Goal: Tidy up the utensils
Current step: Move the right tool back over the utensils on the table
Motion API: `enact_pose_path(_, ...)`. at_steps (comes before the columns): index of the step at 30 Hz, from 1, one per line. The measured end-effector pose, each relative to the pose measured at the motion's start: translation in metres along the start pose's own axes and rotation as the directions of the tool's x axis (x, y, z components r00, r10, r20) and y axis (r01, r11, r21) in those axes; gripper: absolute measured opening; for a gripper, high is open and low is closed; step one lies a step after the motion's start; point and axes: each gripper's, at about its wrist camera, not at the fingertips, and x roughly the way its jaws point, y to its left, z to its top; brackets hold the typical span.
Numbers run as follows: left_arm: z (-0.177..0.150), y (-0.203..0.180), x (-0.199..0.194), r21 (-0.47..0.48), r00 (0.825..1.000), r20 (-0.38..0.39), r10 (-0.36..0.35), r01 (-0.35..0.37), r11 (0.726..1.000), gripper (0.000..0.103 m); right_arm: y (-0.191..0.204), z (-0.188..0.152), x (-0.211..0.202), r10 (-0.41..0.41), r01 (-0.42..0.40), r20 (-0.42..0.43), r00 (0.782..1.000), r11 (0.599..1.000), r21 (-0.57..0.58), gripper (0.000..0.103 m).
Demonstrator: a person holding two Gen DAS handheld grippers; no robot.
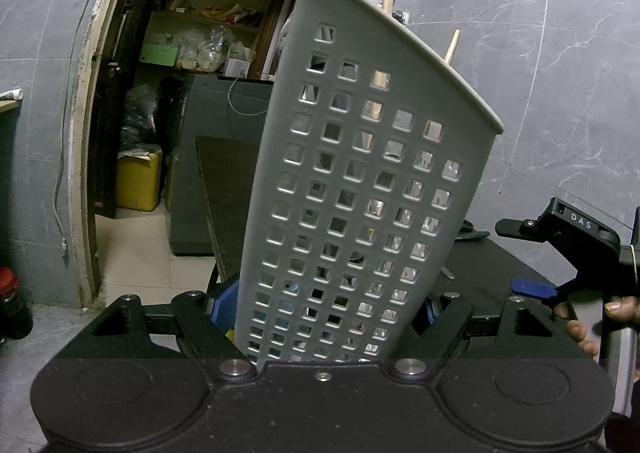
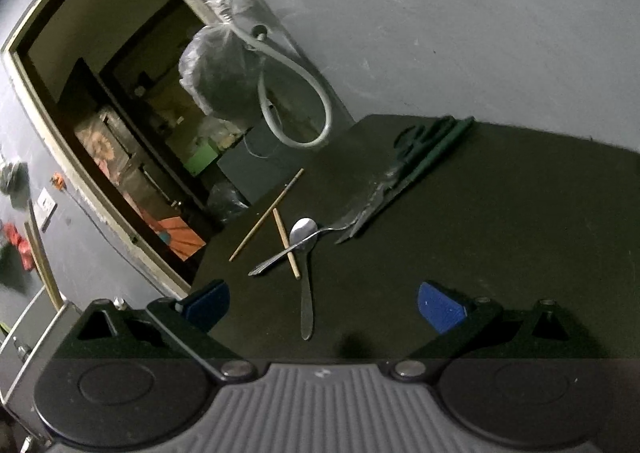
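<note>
The left gripper [image 1: 326, 309] clamps the grey perforated utensil holder [image 1: 360, 181] upright to steady it, wooden sticks already inside, while the right gripper [image 2: 324, 307] hangs wide and empty over the spoon [image 2: 306, 253], fork [image 2: 280, 257] and chopsticks [image 2: 286, 243] crossed near the table's [image 2: 500, 233] left edge.

Grey marble-look wall tiles [image 1: 540, 73] with thin white joints back the scene. A doorway [image 1: 120, 133] with a worn pale frame opens onto cluttered storage shelves [image 1: 216, 17], a yellow container [image 1: 138, 181] and a light tiled floor [image 1: 136, 253]. A dark desk [image 2: 480, 233] stands at the wall; the light is dim.
</note>
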Motion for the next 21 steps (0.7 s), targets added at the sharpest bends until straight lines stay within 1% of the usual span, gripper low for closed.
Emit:
enact_pose_path(3, 0.001, 0.0, 0.0, -0.001, 1.0, -0.003, 0.001, -0.001, 1.0, 0.082, 0.001, -0.001, -0.001, -0.009, 0.009, 0.008, 1.0, 1.0, -0.004, 0.103)
enact_pose_path(6, 0.002, 0.0, 0.0, 0.0, 1.0, -0.003, 0.001, -0.001, 1.0, 0.082, 0.007, 0.002, 0.003, -0.009, 0.009, 0.006, 1.0, 0.999, -0.044, 0.103)
enact_pose_path(9, 0.002, 0.0, 0.0, 0.001, 1.0, -0.003, 0.001, -0.001, 1.0, 0.082, 0.013, 0.005, 0.006, -0.037, 0.036, -0.02, 0.999, 0.996, -0.085, 0.103)
enact_pose_path(13, 0.002, 0.0, 0.0, 0.0, 1.0, -0.004, 0.001, -0.001, 1.0, 0.082, 0.017, 0.019, 0.017, -0.063, 0.057, -0.077, 0.995, 0.995, -0.076, 0.103)
enact_pose_path(15, 0.002, -0.001, 0.0, 0.001, 1.0, -0.004, 0.002, -0.002, 1.0, 0.082, 0.022, 0.028, 0.019, -0.086, 0.078, -0.089, 0.992, 0.992, -0.095, 0.103)
enact_pose_path(18, 0.002, 0.0, 0.0, 0.0, 1.0, -0.004, 0.002, -0.002, 1.0, 0.082, 0.033, 0.045, 0.024, -0.109, 0.098, -0.077, 0.991, 0.985, -0.141, 0.103)
enact_pose_path(21, 0.002, 0.0, 0.0, 0.001, 1.0, -0.004, 0.001, -0.001, 1.0, 0.082, 0.043, 0.061, 0.034, -0.115, 0.106, -0.039, 0.993, 0.978, -0.179, 0.103)
